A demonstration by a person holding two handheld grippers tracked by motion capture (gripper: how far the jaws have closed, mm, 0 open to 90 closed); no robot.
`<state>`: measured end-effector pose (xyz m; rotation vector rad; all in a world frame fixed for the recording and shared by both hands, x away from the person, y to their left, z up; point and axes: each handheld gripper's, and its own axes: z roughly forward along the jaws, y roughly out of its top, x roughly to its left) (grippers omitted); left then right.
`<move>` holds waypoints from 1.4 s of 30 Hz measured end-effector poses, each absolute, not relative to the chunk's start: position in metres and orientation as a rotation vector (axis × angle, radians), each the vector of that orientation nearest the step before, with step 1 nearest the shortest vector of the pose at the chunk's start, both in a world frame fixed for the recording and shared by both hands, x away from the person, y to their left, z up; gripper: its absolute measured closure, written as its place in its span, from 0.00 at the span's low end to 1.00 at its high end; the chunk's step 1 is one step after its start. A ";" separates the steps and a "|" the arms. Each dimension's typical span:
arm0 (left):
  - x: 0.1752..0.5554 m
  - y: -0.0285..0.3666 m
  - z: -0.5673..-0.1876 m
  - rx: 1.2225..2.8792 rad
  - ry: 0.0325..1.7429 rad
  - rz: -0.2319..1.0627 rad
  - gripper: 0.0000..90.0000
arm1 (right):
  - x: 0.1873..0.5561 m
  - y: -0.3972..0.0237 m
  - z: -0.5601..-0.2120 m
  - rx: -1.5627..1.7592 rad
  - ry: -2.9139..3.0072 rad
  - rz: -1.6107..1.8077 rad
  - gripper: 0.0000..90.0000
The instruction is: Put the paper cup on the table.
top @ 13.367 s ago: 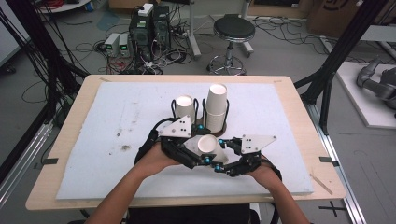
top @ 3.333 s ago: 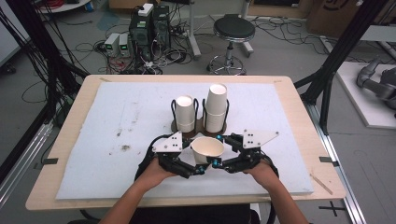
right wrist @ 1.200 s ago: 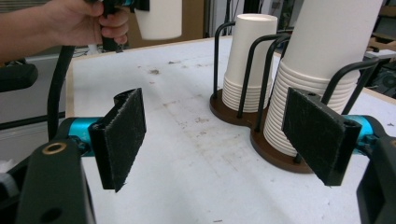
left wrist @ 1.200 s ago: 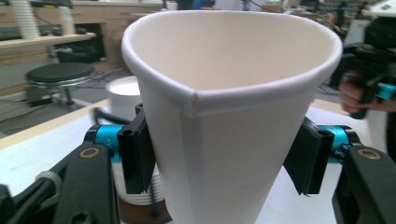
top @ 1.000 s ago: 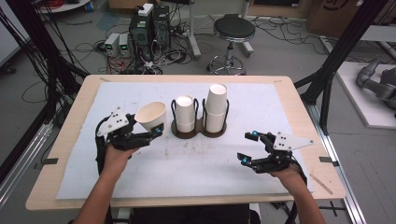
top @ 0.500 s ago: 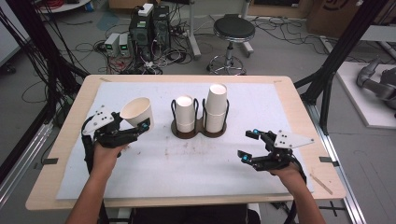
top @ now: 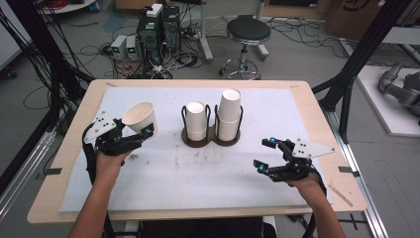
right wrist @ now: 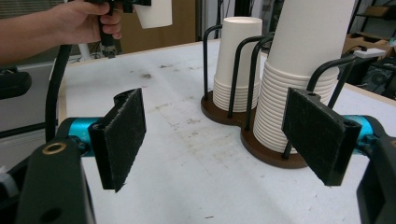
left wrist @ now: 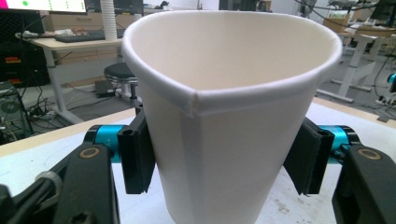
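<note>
Left gripper (left wrist: 224, 158) clamps a paper cup (left wrist: 233, 116), mouth up, left of the cup rack (top: 210, 136). Right gripper (right wrist: 224, 140) stands released, jaws wide, holding nothing.

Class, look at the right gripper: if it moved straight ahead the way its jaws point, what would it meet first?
Probably the cup holder with its taller cup stack; the right gripper is open and aims roughly there, though depth is uncertain.
</note>
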<state>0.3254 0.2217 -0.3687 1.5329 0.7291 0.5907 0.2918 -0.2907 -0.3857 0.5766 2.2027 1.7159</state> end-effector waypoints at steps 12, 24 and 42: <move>0.342 0.232 -0.381 1.538 0.811 0.662 0.40 | 0.293 -0.290 -0.386 0.572 2.210 1.705 0.25; 0.365 0.235 -0.404 1.564 0.919 0.681 0.40 | 0.292 -0.288 -0.386 0.559 2.214 1.707 0.25; 0.376 0.225 -0.439 1.666 1.036 0.630 0.40 | 0.292 -0.288 -0.385 0.553 2.213 1.710 0.25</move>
